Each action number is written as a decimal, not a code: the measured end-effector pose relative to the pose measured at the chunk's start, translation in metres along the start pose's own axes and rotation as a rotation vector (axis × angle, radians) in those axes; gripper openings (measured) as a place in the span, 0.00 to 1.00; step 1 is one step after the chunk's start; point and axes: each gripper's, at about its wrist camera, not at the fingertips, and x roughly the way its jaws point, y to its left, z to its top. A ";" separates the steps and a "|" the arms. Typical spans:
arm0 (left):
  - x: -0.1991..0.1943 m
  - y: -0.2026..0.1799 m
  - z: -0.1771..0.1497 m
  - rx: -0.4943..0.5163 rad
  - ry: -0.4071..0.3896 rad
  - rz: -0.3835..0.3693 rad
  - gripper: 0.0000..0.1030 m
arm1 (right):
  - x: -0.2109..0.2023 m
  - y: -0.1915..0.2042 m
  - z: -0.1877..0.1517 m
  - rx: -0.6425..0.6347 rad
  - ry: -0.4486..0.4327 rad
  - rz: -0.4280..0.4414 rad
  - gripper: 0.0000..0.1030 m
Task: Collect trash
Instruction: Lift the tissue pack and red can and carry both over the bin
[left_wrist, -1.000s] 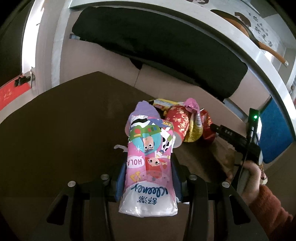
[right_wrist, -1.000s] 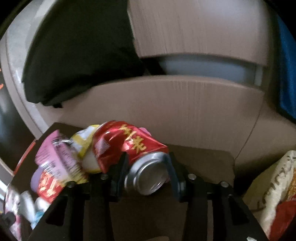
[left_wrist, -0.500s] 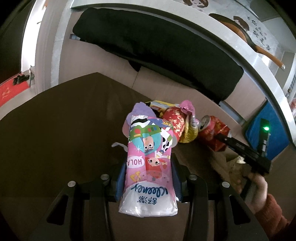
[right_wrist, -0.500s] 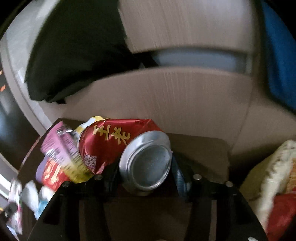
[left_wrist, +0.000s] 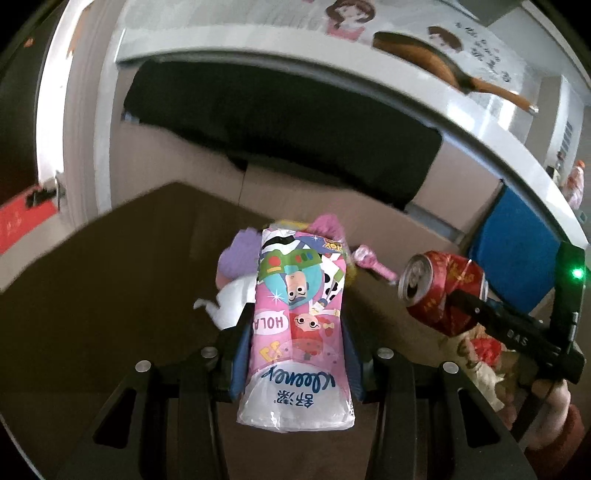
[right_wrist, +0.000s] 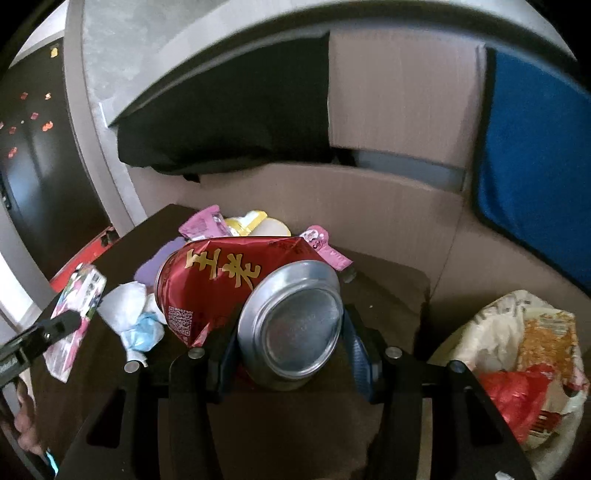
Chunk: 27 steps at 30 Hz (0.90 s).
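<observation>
A pink cartoon-printed tissue pack stands lengthwise between the blue pads of my left gripper, which is shut on it above the dark table. A dented red drink can with gold characters is clamped by its silver base in my right gripper. In the left wrist view the red can hangs in the air to the right, off the pile. The right wrist view shows the tissue pack at the far left. Pink wrappers, a yellow lid and crumpled white paper lie on the table.
A light bag with red and yellow wrappers in it sits low on the right. Behind the table runs a beige sofa with a black cushion and a blue cushion. A person's hand grips the right tool.
Both grippers have risen with their loads. The right one has carried the red can up and rightward, away from the pile of wrappers. The tissue pack stays gripped as before.
</observation>
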 end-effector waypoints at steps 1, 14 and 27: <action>-0.005 -0.006 0.002 0.016 -0.015 0.003 0.42 | -0.009 -0.001 0.000 -0.006 -0.012 0.001 0.46; -0.066 -0.073 0.012 0.151 -0.132 -0.038 0.42 | -0.108 -0.008 -0.005 -0.062 -0.175 -0.043 0.46; -0.070 -0.162 0.029 0.247 -0.163 -0.149 0.42 | -0.181 -0.058 -0.001 -0.018 -0.315 -0.148 0.46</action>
